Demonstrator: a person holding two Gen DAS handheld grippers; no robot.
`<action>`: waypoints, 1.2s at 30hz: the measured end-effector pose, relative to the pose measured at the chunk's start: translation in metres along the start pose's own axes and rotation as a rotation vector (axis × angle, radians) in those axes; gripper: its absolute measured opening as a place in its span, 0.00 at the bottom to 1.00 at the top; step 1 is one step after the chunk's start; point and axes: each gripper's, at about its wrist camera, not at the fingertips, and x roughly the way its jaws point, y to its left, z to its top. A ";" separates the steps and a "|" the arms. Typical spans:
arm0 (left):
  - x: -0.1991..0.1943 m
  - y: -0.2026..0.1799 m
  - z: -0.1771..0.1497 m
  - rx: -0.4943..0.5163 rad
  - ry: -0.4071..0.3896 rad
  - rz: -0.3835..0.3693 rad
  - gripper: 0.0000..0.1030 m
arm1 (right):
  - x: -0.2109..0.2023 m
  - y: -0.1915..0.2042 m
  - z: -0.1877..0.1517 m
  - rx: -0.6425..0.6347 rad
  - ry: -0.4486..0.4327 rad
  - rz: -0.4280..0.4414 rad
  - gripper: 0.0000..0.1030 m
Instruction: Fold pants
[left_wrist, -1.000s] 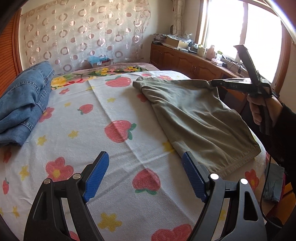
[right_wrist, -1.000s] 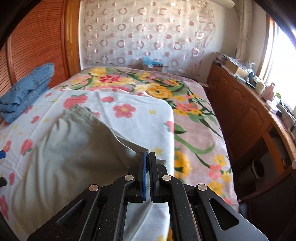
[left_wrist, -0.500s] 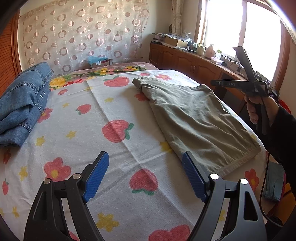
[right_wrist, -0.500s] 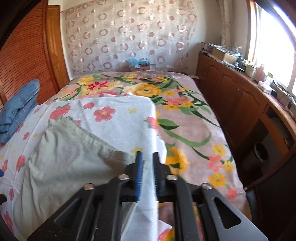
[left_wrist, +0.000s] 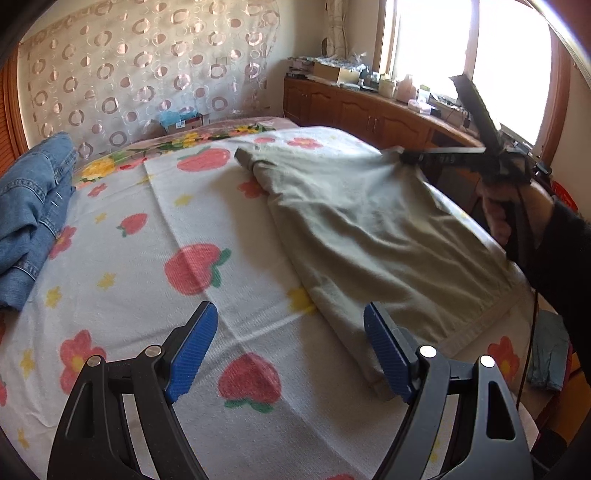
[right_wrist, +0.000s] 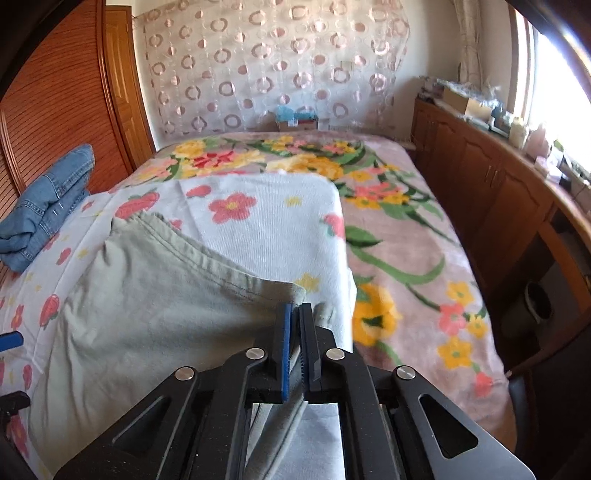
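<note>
Olive-green pants (left_wrist: 373, 236) lie spread flat on a white towel (left_wrist: 207, 280) printed with strawberries and flowers, which covers the near part of a bed; a floral blanket (right_wrist: 402, 236) covers the rest. The right gripper (right_wrist: 292, 314) has its blue-padded jaws pressed together on a fold of the pants' edge, at the side of the bed nearest the wooden cabinets (right_wrist: 491, 192). In the left wrist view a hand (left_wrist: 506, 218) in a dark sleeve holds that gripper at the pants' far right corner. The left gripper (left_wrist: 290, 343) hangs over the towel with its jaws wide apart and nothing between them; its right finger is just beside the pants' near corner. Folded blue jeans (left_wrist: 29, 210) sit well apart at the left edge of the bed.
</note>
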 end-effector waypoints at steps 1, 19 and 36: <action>0.001 0.000 0.000 0.000 0.003 0.001 0.80 | -0.001 0.000 0.001 0.008 -0.007 -0.014 0.03; 0.012 -0.004 0.001 0.007 0.060 -0.007 0.80 | -0.049 0.016 -0.038 -0.016 0.004 -0.004 0.38; 0.013 -0.009 0.000 0.031 0.069 0.016 0.82 | -0.123 0.029 -0.105 0.015 0.025 0.067 0.35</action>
